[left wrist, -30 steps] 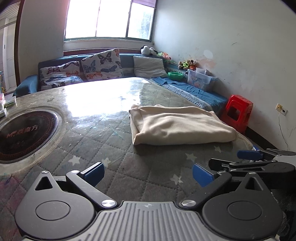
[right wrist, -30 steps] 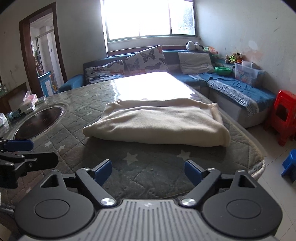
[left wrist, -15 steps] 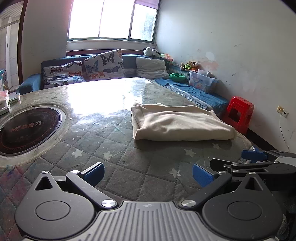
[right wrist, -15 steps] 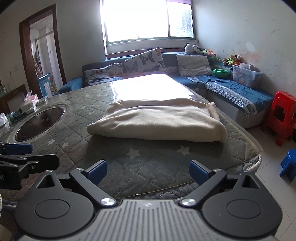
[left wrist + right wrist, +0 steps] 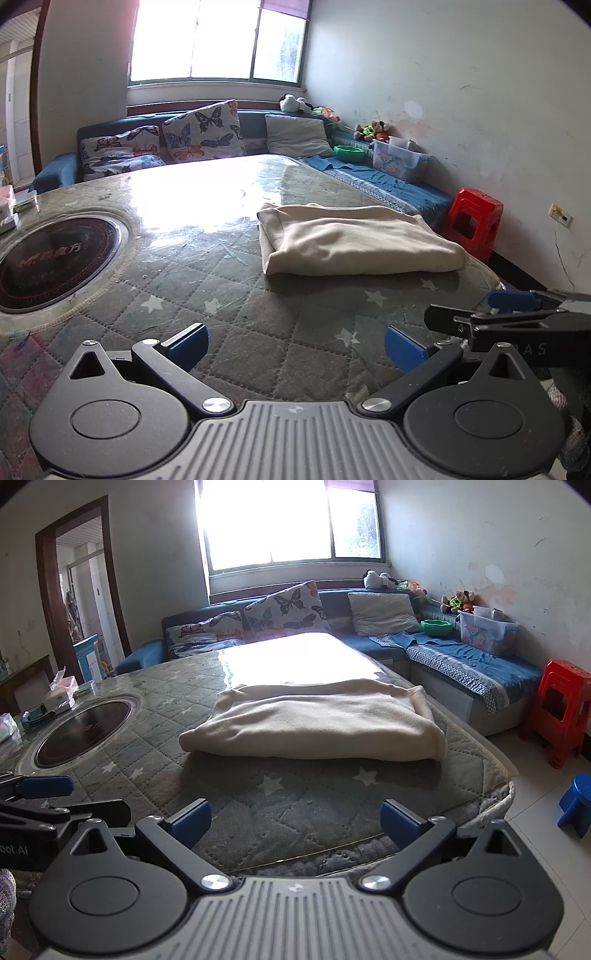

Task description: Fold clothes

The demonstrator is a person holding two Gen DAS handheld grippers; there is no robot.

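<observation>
Right wrist view: both tongs (image 5: pixel 295 821) gape empty before folded cream garment (image 5: pixel 314 725) beside red stool (image 5: pixel 561 710)

The near strip of the table (image 5: pixel 229 775), between the grippers and the folded cloth (image 5: pixel 314 723), lies bare, and so does the bright far half beyond the cloth. To the left the round burner (image 5: pixel 51 258) sits flush in the top, with small boxes (image 5: pixel 59 698) at the far left edge. Off the right edge stand a red stool (image 5: pixel 561 716) and a blue stool (image 5: pixel 578 803) on open floor.
</observation>
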